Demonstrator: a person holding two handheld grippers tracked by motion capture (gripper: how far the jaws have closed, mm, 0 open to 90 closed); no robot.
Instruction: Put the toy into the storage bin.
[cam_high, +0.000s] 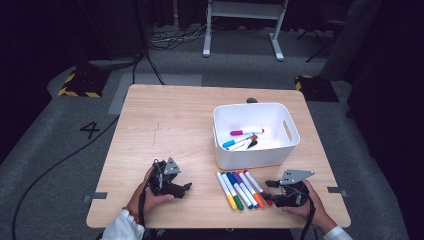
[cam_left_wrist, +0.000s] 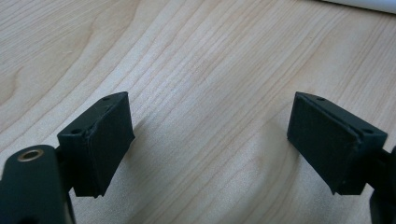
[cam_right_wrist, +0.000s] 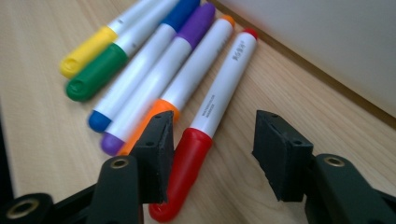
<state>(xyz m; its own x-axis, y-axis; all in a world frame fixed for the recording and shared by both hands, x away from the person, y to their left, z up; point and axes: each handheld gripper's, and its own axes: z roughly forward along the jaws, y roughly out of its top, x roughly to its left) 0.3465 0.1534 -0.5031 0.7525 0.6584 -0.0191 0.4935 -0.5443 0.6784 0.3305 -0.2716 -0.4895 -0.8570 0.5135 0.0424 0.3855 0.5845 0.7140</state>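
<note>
Several markers lie side by side on the wooden table (cam_high: 165, 125) in front of a white bin (cam_high: 255, 156): yellow (cam_right_wrist: 86, 51), green (cam_right_wrist: 95, 72), blue (cam_right_wrist: 140, 70), purple (cam_right_wrist: 154, 88), orange (cam_right_wrist: 196, 77) and red (cam_right_wrist: 224, 88). My right gripper (cam_high: 270, 190) is low at the row's right end. In the right gripper view the right gripper (cam_right_wrist: 212, 149) has its jaws on either side of the red marker's cap, with a gap left on the right side. My left gripper (cam_high: 186, 189) rests at the front left, and the left gripper (cam_left_wrist: 210, 144) is open over bare wood.
The bin's wall (cam_right_wrist: 327, 42) stands close beyond the red marker. Inside the bin lie a pink marker (cam_high: 246, 132), a blue one (cam_high: 234, 143) and others. The table's front edge is just behind both hands. Cables and a frame's legs are on the floor beyond.
</note>
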